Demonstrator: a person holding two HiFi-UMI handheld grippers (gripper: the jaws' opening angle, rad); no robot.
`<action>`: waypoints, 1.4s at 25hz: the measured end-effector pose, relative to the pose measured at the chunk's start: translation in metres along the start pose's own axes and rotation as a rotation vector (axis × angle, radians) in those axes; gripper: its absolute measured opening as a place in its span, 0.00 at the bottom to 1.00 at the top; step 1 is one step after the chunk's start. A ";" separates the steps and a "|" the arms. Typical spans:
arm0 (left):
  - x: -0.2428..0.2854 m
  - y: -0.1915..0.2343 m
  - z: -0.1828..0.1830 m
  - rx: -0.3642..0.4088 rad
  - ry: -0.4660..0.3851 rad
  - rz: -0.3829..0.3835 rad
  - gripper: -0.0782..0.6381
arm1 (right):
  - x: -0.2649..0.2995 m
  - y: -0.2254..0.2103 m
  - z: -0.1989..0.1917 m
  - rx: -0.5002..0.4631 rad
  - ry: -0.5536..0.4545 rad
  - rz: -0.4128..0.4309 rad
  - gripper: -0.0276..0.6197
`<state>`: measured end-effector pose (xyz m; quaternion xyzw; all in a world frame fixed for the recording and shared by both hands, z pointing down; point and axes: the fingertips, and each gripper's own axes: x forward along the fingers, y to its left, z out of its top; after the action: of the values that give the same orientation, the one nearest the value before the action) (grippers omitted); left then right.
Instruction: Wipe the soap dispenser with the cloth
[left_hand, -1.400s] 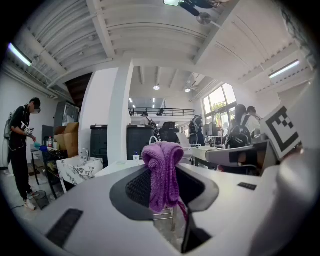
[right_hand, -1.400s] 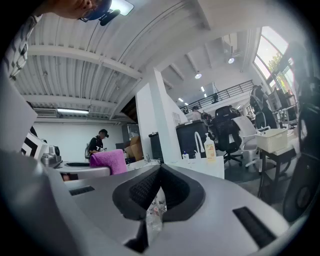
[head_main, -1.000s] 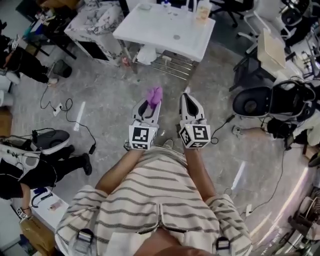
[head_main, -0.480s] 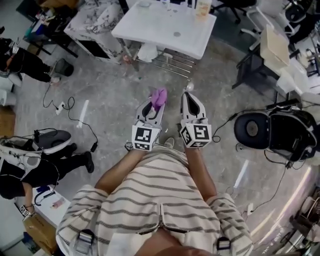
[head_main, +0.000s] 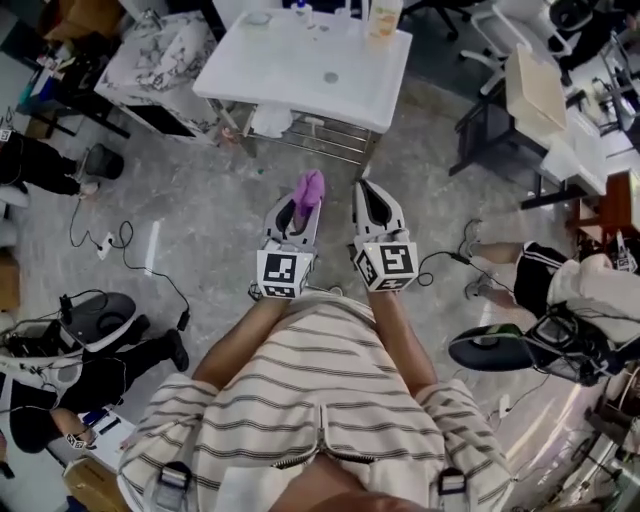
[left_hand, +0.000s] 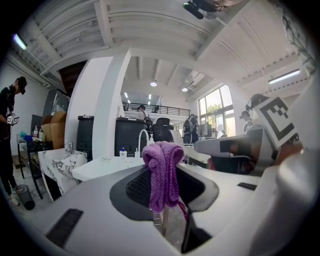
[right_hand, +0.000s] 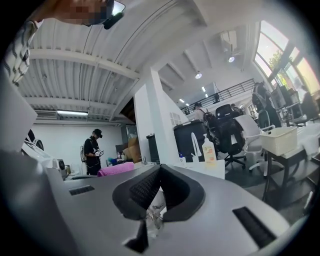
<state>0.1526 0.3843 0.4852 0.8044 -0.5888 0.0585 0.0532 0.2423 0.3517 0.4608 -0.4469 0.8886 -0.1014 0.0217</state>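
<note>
Two hand-held grippers point forward side by side, slightly apart, toward a white washbasin stand (head_main: 290, 85).

Left gripper (head_main: 300, 207): the jaws are clamped on a folded purple knitted cloth (left_hand: 161, 167). The cloth stands upright between the pads and bulges above the tips.

Right gripper (head_main: 367, 190): the jaws are closed pad to pad, with nothing between them. A pink strip low on the left of the right gripper view is probably the same cloth seen from the side.

Task object: the pale pump-top soap dispenser with an orange label (right_hand: 209, 149) stands upright at the back of the basin top, just right of the curved white faucet (right_hand: 194, 141). It is well apart from both grippers.

Clearance: the near rim of the basin stand faces the jaw tips, with a wire rack (head_main: 330, 135) below it. Bare grey stone floor (head_main: 210, 195) lies between the grippers and the stand. Black cables (head_main: 110, 235) run along the floor to the left. A dark-legged desk (head_main: 530, 95) and a seated person (head_main: 565, 280) bound the right side.
</note>
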 end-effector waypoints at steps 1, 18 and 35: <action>0.010 0.010 0.002 0.001 -0.003 0.004 0.28 | 0.014 -0.001 0.000 -0.001 0.002 0.005 0.06; 0.217 0.252 0.056 -0.010 0.038 -0.036 0.27 | 0.315 -0.030 0.028 0.018 0.046 -0.078 0.06; 0.327 0.347 0.076 -0.032 0.047 -0.102 0.28 | 0.453 -0.062 0.043 0.000 0.082 -0.141 0.06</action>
<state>-0.0776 -0.0397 0.4673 0.8307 -0.5466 0.0654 0.0829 0.0251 -0.0532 0.4549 -0.5037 0.8551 -0.1209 -0.0221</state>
